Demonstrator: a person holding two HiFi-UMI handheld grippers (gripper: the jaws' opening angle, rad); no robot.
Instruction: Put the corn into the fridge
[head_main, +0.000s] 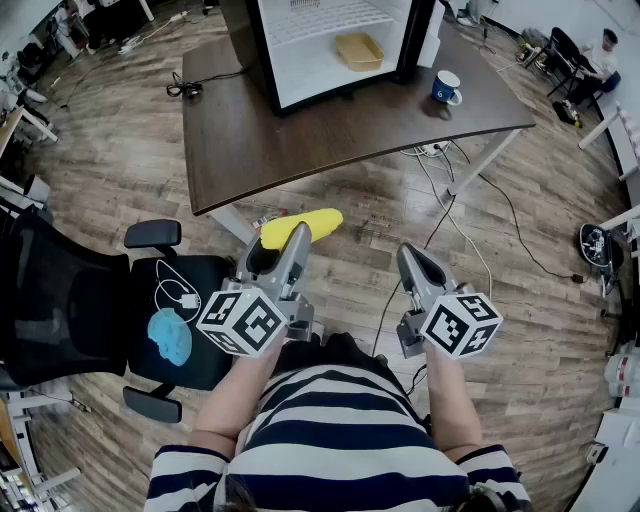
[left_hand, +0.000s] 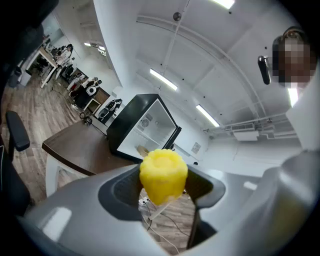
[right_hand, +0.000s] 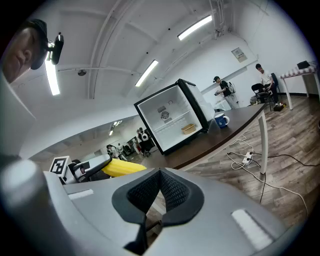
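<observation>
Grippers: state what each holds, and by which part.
The left gripper clamps the corn near one end, the rest sticking out past the jaws. The right gripper is shut on nothing.

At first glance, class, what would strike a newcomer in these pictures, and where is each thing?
The bright yellow corn stands out, clamped in the left gripper over the wooden floor. Ahead, the open fridge stands on the dark table, a yellow tray inside it and a blue mug beside it. The right gripper is shut and empty.
</observation>
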